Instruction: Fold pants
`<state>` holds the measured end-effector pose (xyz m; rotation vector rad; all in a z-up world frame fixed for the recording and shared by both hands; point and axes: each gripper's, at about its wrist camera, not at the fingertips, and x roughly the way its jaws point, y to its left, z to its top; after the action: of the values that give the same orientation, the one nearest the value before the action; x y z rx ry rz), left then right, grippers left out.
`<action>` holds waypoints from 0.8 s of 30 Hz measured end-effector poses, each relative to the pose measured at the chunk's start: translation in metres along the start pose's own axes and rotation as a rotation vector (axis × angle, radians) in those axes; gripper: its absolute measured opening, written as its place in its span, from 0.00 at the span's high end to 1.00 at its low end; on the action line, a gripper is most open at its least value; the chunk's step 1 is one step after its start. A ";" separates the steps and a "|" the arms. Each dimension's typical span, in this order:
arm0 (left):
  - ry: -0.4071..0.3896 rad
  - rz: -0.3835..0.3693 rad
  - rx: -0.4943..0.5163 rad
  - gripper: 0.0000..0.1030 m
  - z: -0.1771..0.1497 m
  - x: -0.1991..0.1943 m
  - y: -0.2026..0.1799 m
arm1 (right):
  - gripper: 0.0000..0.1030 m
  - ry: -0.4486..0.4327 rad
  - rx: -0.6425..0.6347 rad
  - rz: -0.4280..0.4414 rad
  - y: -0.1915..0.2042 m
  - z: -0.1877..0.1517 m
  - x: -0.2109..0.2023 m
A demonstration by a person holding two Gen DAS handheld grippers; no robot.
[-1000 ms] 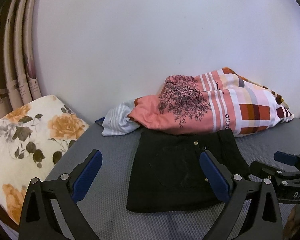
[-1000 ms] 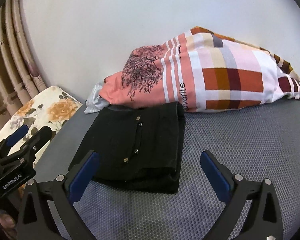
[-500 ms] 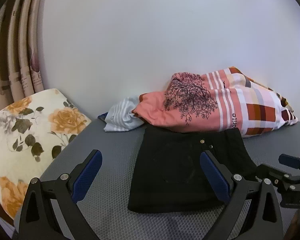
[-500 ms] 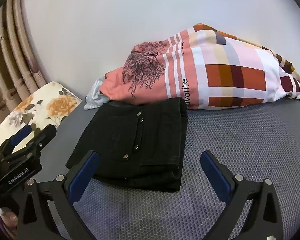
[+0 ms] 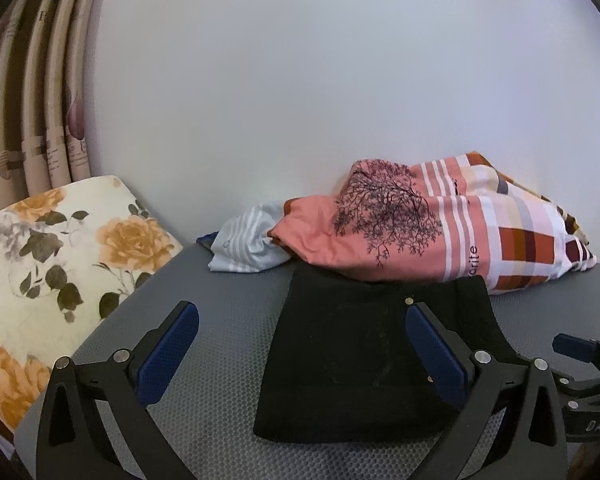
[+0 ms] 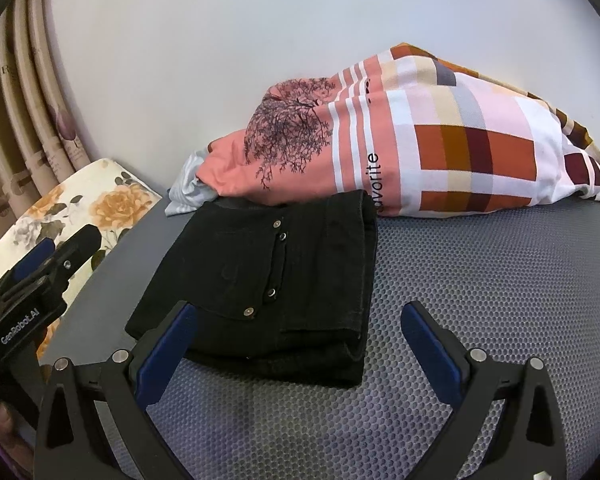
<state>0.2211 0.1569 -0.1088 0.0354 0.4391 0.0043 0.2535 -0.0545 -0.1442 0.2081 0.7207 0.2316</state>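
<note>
Black pants [image 5: 352, 360] [image 6: 284, 276] lie folded into a compact rectangle on the grey mesh surface [image 6: 480, 280], metal snaps showing on top. My left gripper [image 5: 300, 328] hovers open in front of the pants, its blue pads wide apart with nothing between them. My right gripper [image 6: 300, 328] also stands open just short of the pants' near edge, empty. The left gripper [image 6: 36, 280] shows at the left of the right wrist view, and the right gripper [image 5: 580, 356] at the right edge of the left wrist view.
A pink and plaid pillow [image 5: 452, 232] [image 6: 420, 148] lies against the white wall behind the pants, with a striped pale-blue cloth [image 5: 248, 248] beside it. A floral cushion [image 5: 60, 264] and curtains [image 5: 24, 120] stand at the left.
Both grippers have drawn back and risen slightly from the folded pants. The pants have not moved.
</note>
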 end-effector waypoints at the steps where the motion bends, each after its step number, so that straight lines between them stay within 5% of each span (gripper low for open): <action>1: 0.000 0.000 0.005 0.00 -0.001 0.001 -0.001 | 0.01 0.005 0.001 0.002 0.000 0.000 0.001; 15: 0.046 -0.059 0.038 0.00 -0.012 0.018 -0.009 | 0.01 0.031 0.028 0.004 -0.005 -0.006 0.011; 24: 0.031 -0.029 0.005 0.00 -0.023 0.034 -0.004 | 0.01 0.016 0.006 -0.029 -0.001 -0.012 0.020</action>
<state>0.2418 0.1544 -0.1439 0.0341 0.4706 -0.0252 0.2605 -0.0488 -0.1658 0.2020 0.7403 0.2040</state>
